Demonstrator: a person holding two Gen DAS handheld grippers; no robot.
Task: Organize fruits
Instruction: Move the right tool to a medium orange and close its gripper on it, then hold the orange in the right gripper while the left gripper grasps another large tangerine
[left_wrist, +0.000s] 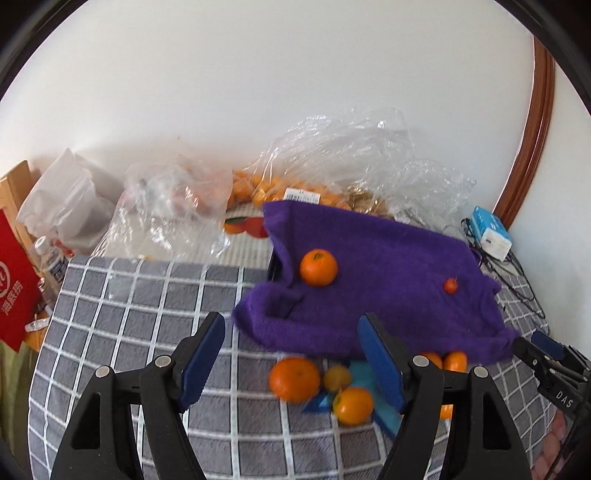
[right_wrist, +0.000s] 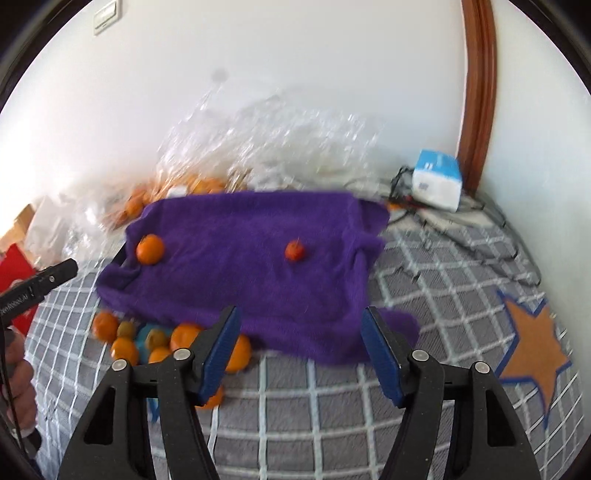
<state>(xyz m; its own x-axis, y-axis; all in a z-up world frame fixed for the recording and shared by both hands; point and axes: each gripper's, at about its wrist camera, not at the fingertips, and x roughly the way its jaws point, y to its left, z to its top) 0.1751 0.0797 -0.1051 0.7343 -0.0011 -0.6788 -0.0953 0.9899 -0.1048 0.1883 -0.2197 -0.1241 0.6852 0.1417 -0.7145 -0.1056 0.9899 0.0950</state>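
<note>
A purple cloth (left_wrist: 384, 273) (right_wrist: 251, 236) lies draped over a raised thing on the grey checked cover (left_wrist: 147, 314). On the cloth sit an orange (left_wrist: 318, 267) (right_wrist: 150, 249) and a small red fruit (left_wrist: 450, 285) (right_wrist: 294, 251). Several oranges (left_wrist: 294, 379) (right_wrist: 123, 349) lie bunched on the cover at the cloth's near edge, on a blue paper shape (left_wrist: 364, 371). My left gripper (left_wrist: 291, 319) is open above that bunch, nothing between its pads. My right gripper (right_wrist: 301, 312) is open over the cloth's near edge, also empty. Each gripper shows at the other view's edge: right gripper (left_wrist: 535, 343), left gripper (right_wrist: 55, 275).
Crumpled clear plastic bags (left_wrist: 332, 158) holding more oranges line the wall at the back. A white and blue box (left_wrist: 493, 232) with cables sits at the back right by a wooden door frame (left_wrist: 535, 147). A red bag (left_wrist: 14, 288) and bottle (left_wrist: 51, 258) stand left. An orange star (right_wrist: 532, 347) marks the cover.
</note>
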